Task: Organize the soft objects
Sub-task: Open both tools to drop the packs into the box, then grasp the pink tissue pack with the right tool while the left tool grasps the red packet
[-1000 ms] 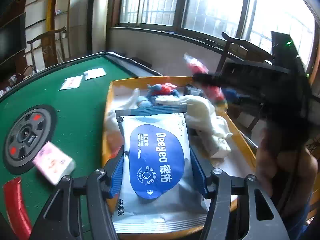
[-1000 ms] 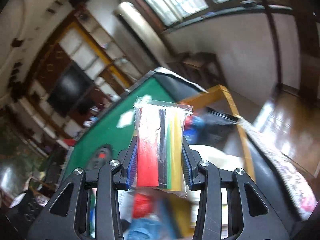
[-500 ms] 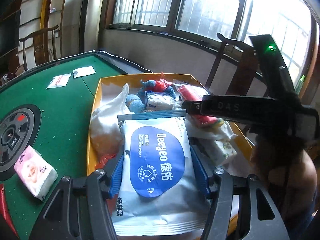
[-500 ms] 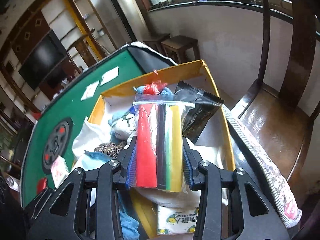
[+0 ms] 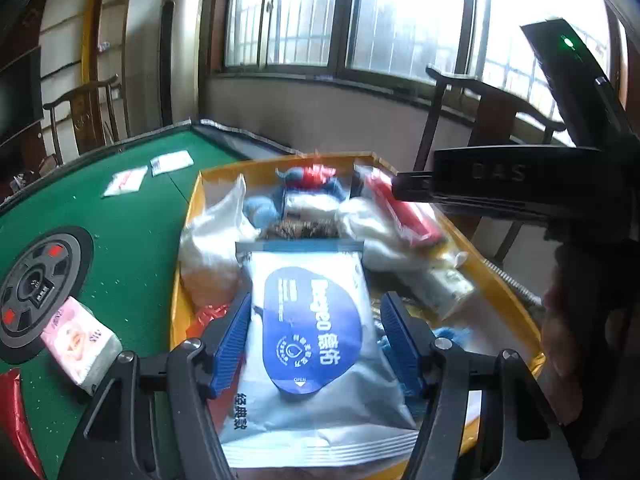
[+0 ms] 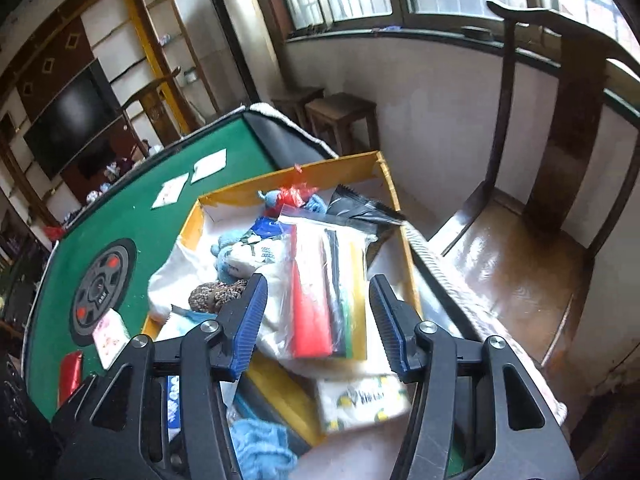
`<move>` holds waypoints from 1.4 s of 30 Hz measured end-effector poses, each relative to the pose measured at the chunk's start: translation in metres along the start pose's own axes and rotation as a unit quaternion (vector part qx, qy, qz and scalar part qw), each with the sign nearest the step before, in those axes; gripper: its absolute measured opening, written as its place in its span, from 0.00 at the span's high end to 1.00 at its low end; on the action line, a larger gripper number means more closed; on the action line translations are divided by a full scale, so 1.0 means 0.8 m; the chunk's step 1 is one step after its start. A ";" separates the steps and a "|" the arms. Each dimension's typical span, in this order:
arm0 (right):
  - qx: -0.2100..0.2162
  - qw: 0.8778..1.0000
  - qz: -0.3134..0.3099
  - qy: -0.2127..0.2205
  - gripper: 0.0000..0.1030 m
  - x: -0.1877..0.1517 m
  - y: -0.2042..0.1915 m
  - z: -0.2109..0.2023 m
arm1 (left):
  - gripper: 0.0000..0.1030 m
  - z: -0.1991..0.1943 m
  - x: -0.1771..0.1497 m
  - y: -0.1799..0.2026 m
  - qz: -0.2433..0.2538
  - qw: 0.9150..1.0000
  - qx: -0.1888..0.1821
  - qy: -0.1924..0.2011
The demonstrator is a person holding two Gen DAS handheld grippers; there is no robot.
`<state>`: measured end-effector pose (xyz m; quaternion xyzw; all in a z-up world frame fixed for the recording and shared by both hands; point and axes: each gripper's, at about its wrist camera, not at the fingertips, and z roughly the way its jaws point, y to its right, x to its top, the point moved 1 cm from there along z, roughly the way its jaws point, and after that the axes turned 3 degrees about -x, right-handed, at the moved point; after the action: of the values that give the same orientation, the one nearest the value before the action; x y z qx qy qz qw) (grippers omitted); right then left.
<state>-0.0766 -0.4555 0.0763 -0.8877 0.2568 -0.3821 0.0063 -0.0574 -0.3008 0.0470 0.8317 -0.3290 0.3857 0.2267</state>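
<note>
A white and blue wet wipes pack (image 5: 316,320) sits between the blue pads of my left gripper (image 5: 315,300), over the near end of the yellow box (image 5: 176,280). The jaws are opening and the right pad stands clear of the pack. My right gripper (image 6: 317,286) hovers over the box (image 6: 400,200), jaws opening. A clear bag of red, black, green and yellow strips (image 6: 328,280) lies on the pile between its pads, touched by neither. In the left wrist view the same bag (image 5: 404,212) shows under the right tool's black housing (image 5: 520,176).
The box holds white plastic bags, a blue knitted toy (image 5: 296,184), a black pouch (image 6: 360,208) and a lemon-print tissue pack (image 6: 360,400). On the green table (image 5: 120,220) lie a pink tissue pack (image 5: 80,340), a red packet (image 5: 16,420) and cards (image 5: 168,162). A wooden chair (image 6: 540,240) stands right.
My right gripper swung down over the box and opened, and the bag of strips dropped from its pads onto the pile. The left jaws widened and the wipes pack tilted.
</note>
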 end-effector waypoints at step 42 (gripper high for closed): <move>0.154 0.974 -0.160 -0.044 0.39 -0.100 -0.252 -0.011 | 0.24 -0.126 -0.119 -0.277 -0.250 0.935 0.215 -0.134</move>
<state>-0.0376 -0.2417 0.0707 -0.9216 0.0487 -0.3738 0.0925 0.0065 -0.0507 0.0050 0.9599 -0.0473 0.2627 0.0854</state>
